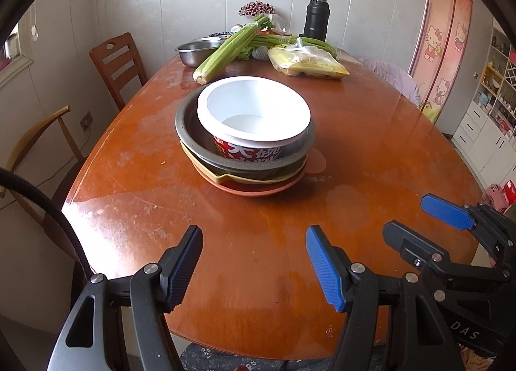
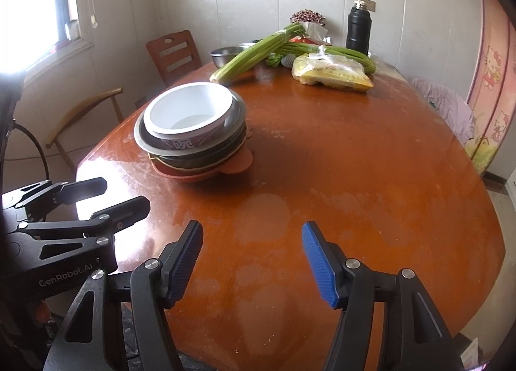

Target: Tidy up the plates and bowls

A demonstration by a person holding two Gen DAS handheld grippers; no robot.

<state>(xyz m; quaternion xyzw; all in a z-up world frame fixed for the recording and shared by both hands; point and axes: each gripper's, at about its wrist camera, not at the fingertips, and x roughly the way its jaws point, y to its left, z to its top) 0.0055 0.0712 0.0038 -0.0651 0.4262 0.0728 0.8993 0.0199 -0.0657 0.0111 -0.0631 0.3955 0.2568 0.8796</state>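
A stack of dishes stands in the middle of the wooden table (image 1: pixel 371 151). On top, a white instant-noodle bowl (image 1: pixel 254 110) (image 2: pixel 190 113) sits in a steel bowl (image 1: pixel 187 119) (image 2: pixel 142 139). Below come a dark bowl (image 1: pixel 258 171), a yellow plate (image 1: pixel 219 177) and an orange plate (image 1: pixel 251 192) (image 2: pixel 235 164). My left gripper (image 1: pixel 254 235) (image 2: pixel 125 192) hangs open near the table's front edge, short of the stack, with nothing between its fingers. To its right, my right gripper (image 2: pixel 253 232) (image 1: pixel 406 214) is also open and holds nothing.
At the far end lie celery stalks (image 1: pixel 225 48), a steel basin (image 1: pixel 196 52), a yellow plastic bag (image 1: pixel 306 63), a black flask (image 1: pixel 316 19) and a flower bunch (image 1: pixel 256 10). Two chairs (image 1: pixel 116 61) stand to the table's left. A cabinet (image 1: pixel 483 113) is at the right.
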